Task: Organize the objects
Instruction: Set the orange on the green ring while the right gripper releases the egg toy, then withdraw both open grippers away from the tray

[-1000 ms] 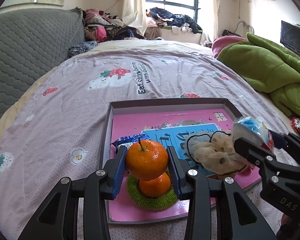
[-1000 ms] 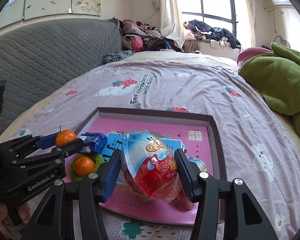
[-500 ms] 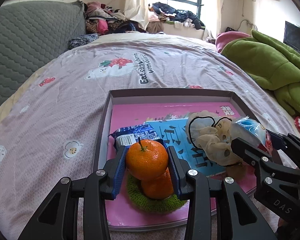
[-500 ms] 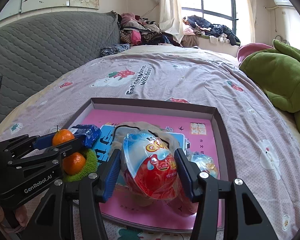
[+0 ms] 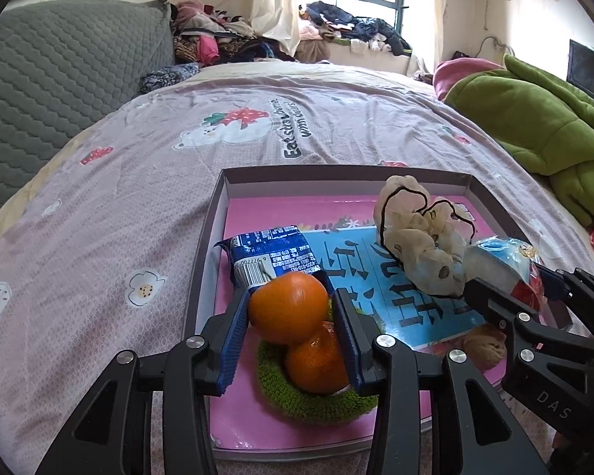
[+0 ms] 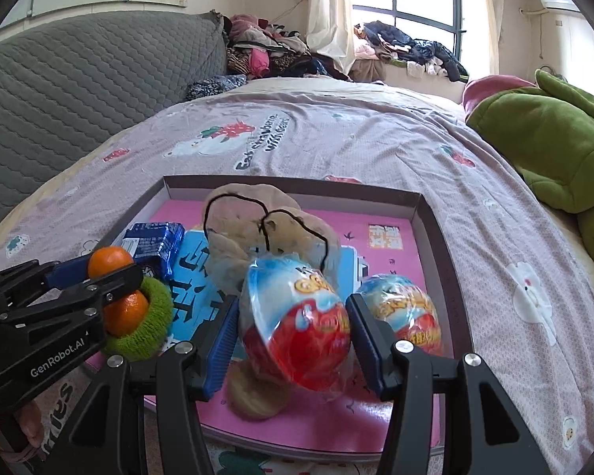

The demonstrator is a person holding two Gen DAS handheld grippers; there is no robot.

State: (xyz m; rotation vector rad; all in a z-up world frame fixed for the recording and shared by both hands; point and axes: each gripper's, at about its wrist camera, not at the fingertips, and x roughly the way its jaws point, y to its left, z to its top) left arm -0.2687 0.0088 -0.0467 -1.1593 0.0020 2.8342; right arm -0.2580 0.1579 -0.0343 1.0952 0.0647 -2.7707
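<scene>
Left tongs (image 5: 291, 312) opening, upper orange (image 5: 287, 306) between the blue pads, resting on a second orange (image 5: 316, 360) inside a green fuzzy ring (image 5: 309, 399) at the near left corner of the tray (image 5: 214, 213). Right tongs (image 6: 293, 324) clamped on a wrapped toy egg (image 6: 295, 316), low over the tray's near edge. Beside it, toward the right wall, a second toy egg (image 6: 404, 308). Behind both, a beige scrunchie (image 6: 249, 229) near the tray's middle; a blue snack packet (image 5: 269, 253) along the left wall. Tray lying on the bed (image 5: 99, 237), near its front edge; green blanket (image 5: 534, 118) heaped at the bed's right side.
</scene>
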